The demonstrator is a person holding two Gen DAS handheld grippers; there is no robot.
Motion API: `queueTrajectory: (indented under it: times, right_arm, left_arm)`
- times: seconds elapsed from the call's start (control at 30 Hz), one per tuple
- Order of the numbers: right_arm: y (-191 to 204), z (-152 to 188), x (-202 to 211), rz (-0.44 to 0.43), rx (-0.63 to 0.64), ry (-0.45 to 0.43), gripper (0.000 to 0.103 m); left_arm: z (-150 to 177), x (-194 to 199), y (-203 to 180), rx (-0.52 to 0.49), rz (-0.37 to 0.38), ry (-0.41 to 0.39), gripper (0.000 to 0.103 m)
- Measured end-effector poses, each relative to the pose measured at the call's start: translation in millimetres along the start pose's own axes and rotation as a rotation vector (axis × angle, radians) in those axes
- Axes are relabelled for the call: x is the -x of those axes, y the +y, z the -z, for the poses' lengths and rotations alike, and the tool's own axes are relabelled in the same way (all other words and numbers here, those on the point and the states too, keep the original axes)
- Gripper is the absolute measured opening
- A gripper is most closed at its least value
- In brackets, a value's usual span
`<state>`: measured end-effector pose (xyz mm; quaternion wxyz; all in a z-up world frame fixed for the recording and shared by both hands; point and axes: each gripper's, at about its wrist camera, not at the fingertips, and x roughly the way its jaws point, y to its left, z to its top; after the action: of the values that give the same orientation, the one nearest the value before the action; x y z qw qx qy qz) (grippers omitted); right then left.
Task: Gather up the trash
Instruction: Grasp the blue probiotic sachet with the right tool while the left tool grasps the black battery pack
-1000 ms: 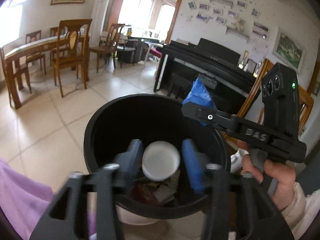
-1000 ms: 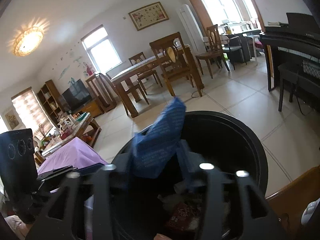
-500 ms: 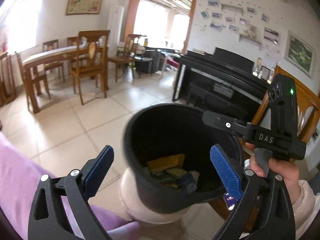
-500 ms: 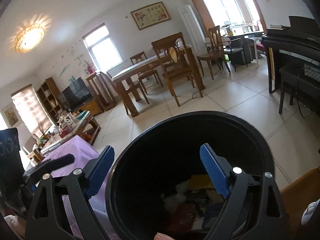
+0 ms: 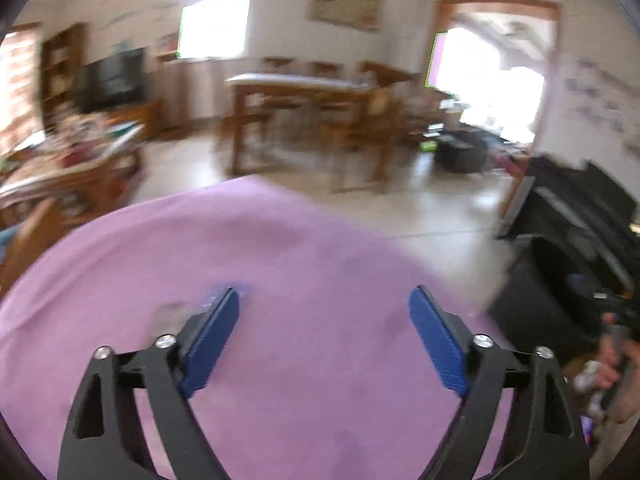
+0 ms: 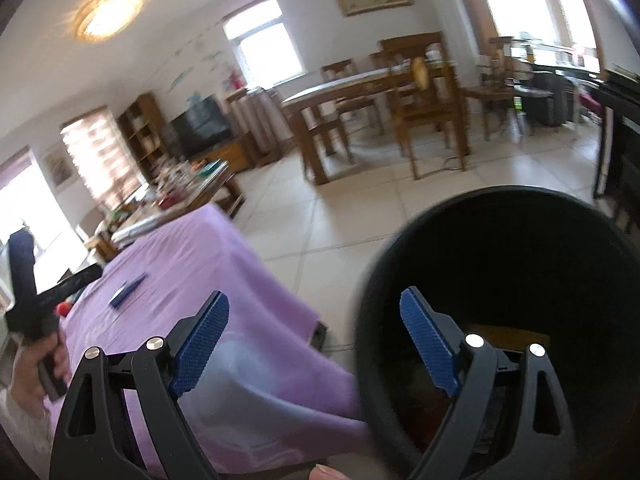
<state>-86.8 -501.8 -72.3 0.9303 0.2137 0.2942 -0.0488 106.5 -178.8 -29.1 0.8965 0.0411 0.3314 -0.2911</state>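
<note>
A table draped in a purple cloth (image 6: 192, 280) carries the scene, its cloth hanging over the near edge. On the cloth lie a flat dark blue item (image 6: 127, 290) and, near the far left edge, a small red object (image 6: 63, 309). The black trash bin (image 6: 400, 280) stands just beside the table on the pale tiled floor (image 6: 320, 216)

left wrist view motion-blurred | bin (image 6: 500, 264) cut off at right edge | bin contents (image 6: 508, 332) indistinct

both wrist views overlook purple tablecloth (image 5: 304, 248)
</note>
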Motion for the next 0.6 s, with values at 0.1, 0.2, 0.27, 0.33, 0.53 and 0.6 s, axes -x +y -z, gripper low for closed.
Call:
queueTrajectory:
  times: [0.1, 0.2, 0.27, 0.33, 0.53, 0.6]
  right_arm:
    - [29, 0, -14, -0.045, 0.045, 0.032, 0.087]
    - [64, -1, -27, -0.1, 0.098, 0.061, 0.087]
    - [84, 0, -34, -0.125, 0.126, 0.075, 0.087]
    - [101, 1, -41, -0.149, 0.152, 0.092, 0.087]
    - [149, 2, -63, -0.2, 0.223, 0.154, 0.087]
    - [165, 2, -73, -0.21, 0.24, 0.175, 0.087]
  left_arm:
    - [1, -9, 52, 0.048, -0.077, 0.073, 0.065]
    - [1, -23, 87, 0.069, -0.106, 0.13, 0.057]
    - [2, -28, 97, 0.066, -0.113, 0.157, 0.051]
    - [2, -35, 105, 0.051, -0.123, 0.18, 0.049]
    - [9, -56, 94, -0.035, -0.146, 0.228, 0.047]
    - [10, -58, 90, -0.063, -0.159, 0.233, 0.047]
